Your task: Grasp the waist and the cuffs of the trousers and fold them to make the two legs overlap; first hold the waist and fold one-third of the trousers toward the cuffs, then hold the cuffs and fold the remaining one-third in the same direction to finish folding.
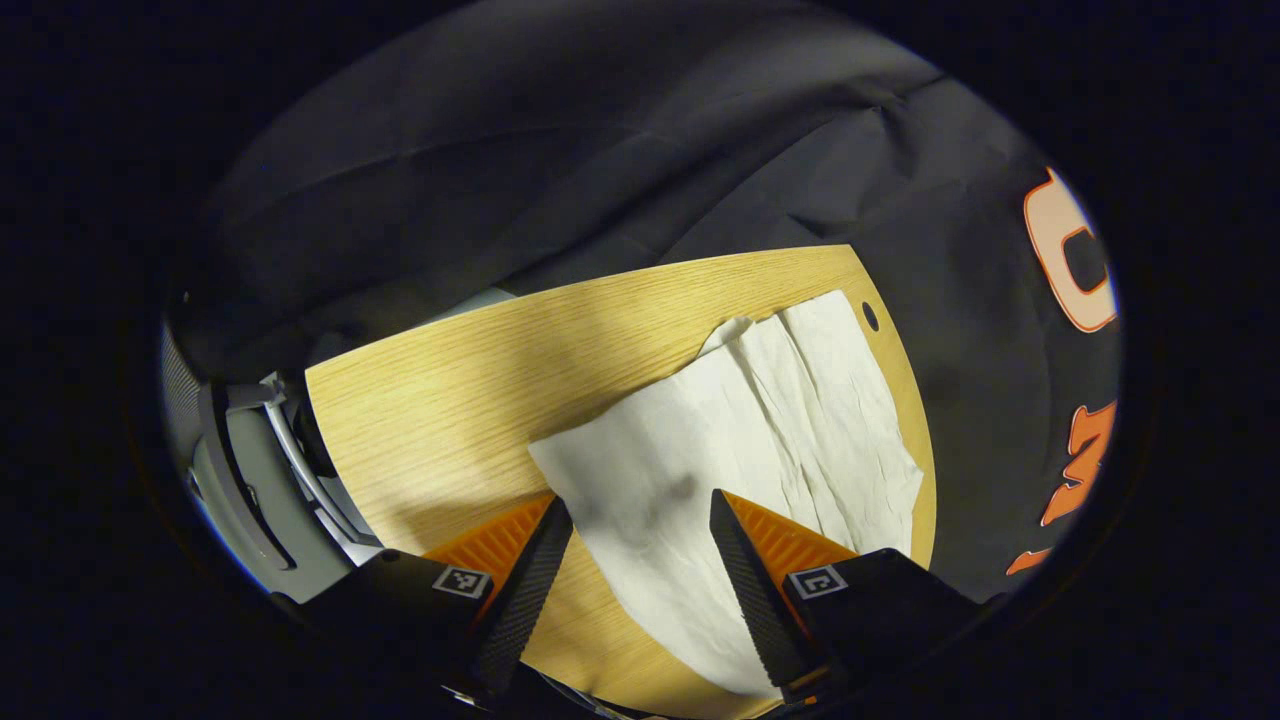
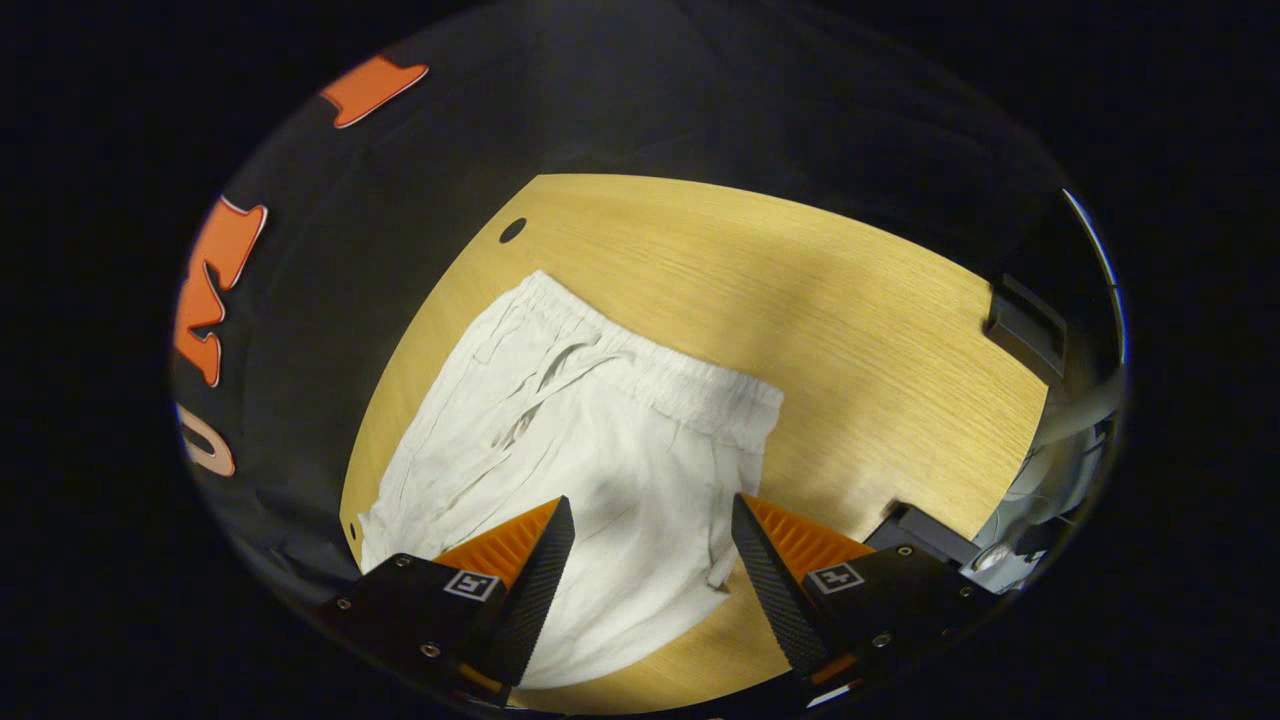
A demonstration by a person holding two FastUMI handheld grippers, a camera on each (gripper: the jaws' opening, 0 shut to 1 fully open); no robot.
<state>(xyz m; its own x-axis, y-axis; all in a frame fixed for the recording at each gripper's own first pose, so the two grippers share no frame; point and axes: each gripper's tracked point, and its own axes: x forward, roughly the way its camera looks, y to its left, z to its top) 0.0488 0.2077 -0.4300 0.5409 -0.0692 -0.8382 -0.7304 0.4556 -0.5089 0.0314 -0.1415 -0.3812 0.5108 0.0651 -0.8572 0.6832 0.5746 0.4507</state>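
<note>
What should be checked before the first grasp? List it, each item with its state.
1. Left gripper open: ok, fingers spread above the white trousers.
2. Right gripper open: ok, nothing between its fingers.
3. Elastic waist reachable: ok, it lies flat in the right gripper view.
4. Cuff end under the left gripper: ok, a leg end lies between its fingers.
5. Legs already overlapped: cannot tell.
6. Trousers fully on the wooden table: not ok, one edge sits at the table's rim.
</note>
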